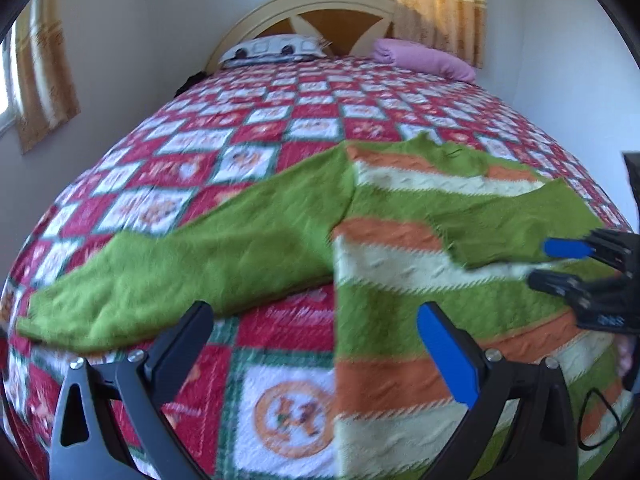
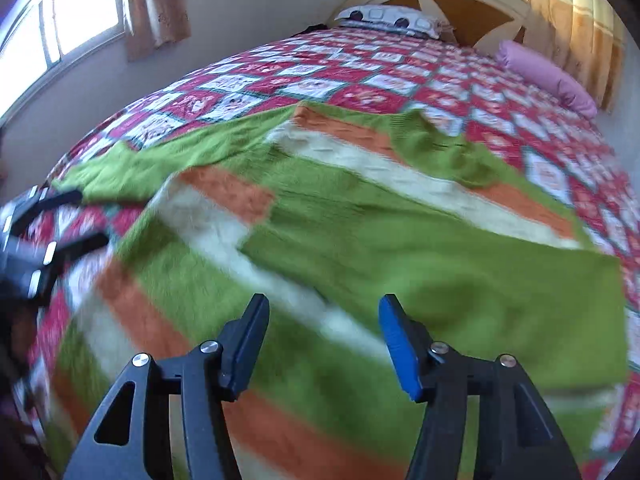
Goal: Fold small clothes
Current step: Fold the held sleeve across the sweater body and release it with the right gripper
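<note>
A green sweater [image 1: 400, 292] with orange and cream stripes lies flat on the bed. Its left sleeve [image 1: 180, 264] stretches out to the left over the quilt. The other sleeve [image 1: 520, 220] is folded across the striped body. My left gripper [image 1: 316, 312] hovers open over the sweater's lower left edge, with nothing between its fingers. My right gripper [image 1: 556, 264] is at the right, open, by the folded sleeve's cuff. In the right wrist view my right gripper [image 2: 324, 304] stands open just above the sweater [image 2: 360, 220], gripping nothing. My left gripper [image 2: 76, 218] shows open at the left edge.
The bed carries a red and white patchwork quilt [image 1: 248, 128]. A patterned pillow [image 1: 276, 50] and a pink rolled blanket [image 1: 424, 58] lie by the headboard [image 1: 332, 8]. Walls close both sides, and a window [image 2: 60, 20] is on the left. A black cable [image 1: 600, 420] hangs near my right gripper.
</note>
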